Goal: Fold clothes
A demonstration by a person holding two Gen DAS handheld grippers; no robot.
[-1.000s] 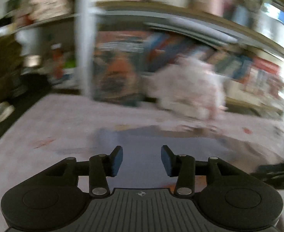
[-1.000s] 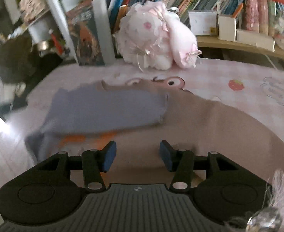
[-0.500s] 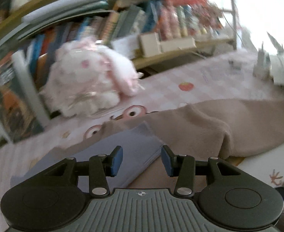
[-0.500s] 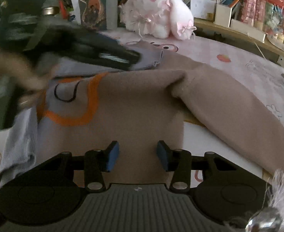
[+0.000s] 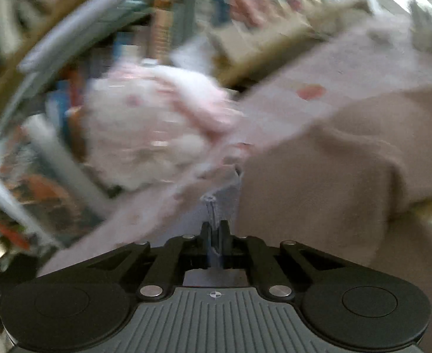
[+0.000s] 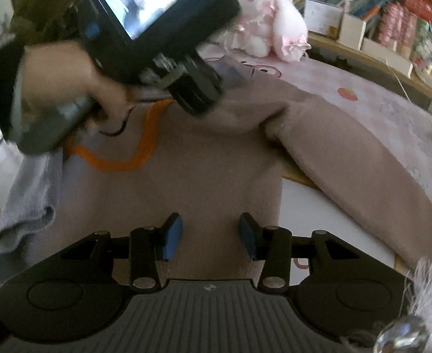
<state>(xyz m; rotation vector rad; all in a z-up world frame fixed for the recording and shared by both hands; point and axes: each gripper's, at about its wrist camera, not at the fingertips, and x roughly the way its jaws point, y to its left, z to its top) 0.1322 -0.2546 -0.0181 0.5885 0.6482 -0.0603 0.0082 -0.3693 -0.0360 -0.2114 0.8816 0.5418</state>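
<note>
While the left gripper [image 5: 215, 236] was pinched tight on the lilac edge [image 5: 220, 203] of the sweater [image 6: 204, 158], the right gripper [image 6: 210, 236] hung over the beige body with its jaws apart, gripping nothing. Sweater lay spread across the pink bedspread [image 6: 363, 88], one sleeve [image 6: 363, 176] running toward the right edge. Pink plush bunny [image 6: 269, 26] sat at the far edge by the bookshelf [image 6: 392, 29].

A bed [image 6: 372, 88] under a pink sheet with a strawberry print is seen. A tan sweater [image 6: 216, 170] is spread flat across it, one sleeve [image 6: 360, 170] angled out to the right. A plush [image 6: 269, 29] is propped at the far edge, against a bookshelf [image 6: 377, 56].
</note>
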